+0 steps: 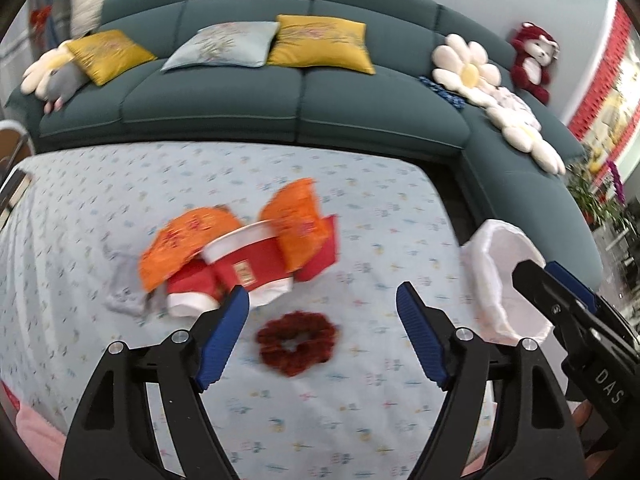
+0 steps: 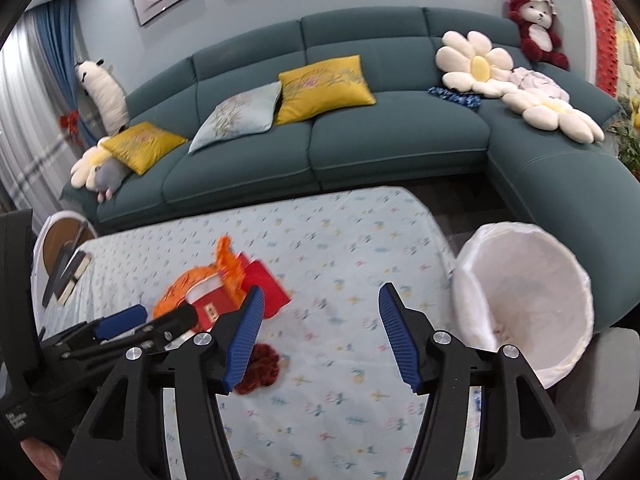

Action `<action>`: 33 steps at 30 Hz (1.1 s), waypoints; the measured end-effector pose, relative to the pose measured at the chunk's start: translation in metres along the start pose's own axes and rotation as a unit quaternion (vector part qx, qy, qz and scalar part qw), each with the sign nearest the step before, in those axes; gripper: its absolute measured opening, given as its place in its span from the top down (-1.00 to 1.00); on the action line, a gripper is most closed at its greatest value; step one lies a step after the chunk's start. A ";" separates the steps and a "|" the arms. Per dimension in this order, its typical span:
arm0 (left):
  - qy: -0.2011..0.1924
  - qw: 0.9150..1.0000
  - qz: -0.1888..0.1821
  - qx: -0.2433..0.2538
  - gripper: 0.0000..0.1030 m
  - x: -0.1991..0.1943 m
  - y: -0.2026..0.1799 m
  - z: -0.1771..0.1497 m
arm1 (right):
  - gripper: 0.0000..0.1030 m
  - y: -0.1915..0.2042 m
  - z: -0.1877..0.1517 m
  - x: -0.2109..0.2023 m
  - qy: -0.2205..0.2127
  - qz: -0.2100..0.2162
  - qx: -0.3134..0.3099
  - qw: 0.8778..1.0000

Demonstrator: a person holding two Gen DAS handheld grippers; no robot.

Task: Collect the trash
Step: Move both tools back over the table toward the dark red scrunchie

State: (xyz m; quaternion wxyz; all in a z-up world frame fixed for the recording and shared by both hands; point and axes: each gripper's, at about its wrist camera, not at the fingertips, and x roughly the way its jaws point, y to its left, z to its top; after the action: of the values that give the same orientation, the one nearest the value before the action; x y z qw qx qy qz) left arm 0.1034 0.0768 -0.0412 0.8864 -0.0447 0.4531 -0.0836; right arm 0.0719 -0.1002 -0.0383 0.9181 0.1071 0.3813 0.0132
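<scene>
Left wrist view: both hand-held grippers gape empty above scrunchie.

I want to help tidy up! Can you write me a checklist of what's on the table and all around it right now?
Surface: table under a pale flowered cloth.
Job's things: a heap of orange wrappers, a red paper cup on its side and red packets; a dark red scrunchie apart from the heap, nearer the camera; a white-lined bin past the table's right end.
Clutter: books at the far left edge.
Grippers: left gripper open, empty, over the scrunchie; right gripper open, empty.
Cables: nothing seen.
Surroundings: teal sofa with cushions, flower pillows, plush toys.
</scene>
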 end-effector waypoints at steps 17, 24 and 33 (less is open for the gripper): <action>0.030 0.995 0.077 -0.057 -0.63 0.024 0.133 -0.025 | -0.31 0.060 -0.066 0.097 0.112 -0.005 -0.012 0.994; 0.049 0.990 0.112 -0.073 -0.63 0.049 0.198 -0.028 | -0.31 0.072 -0.076 0.137 0.141 -0.022 -0.017 0.990; 0.074 0.987 0.117 -0.079 -0.62 0.093 0.243 -0.024 | -0.25 0.081 -0.084 0.173 0.171 -0.039 -0.027 0.984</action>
State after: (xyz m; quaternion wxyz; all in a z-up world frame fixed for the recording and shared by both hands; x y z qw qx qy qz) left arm 0.1638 0.2978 -0.1668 0.8476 -0.0546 0.5251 0.0539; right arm 0.1405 0.0128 -0.2000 0.8417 0.0631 0.5362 0.0057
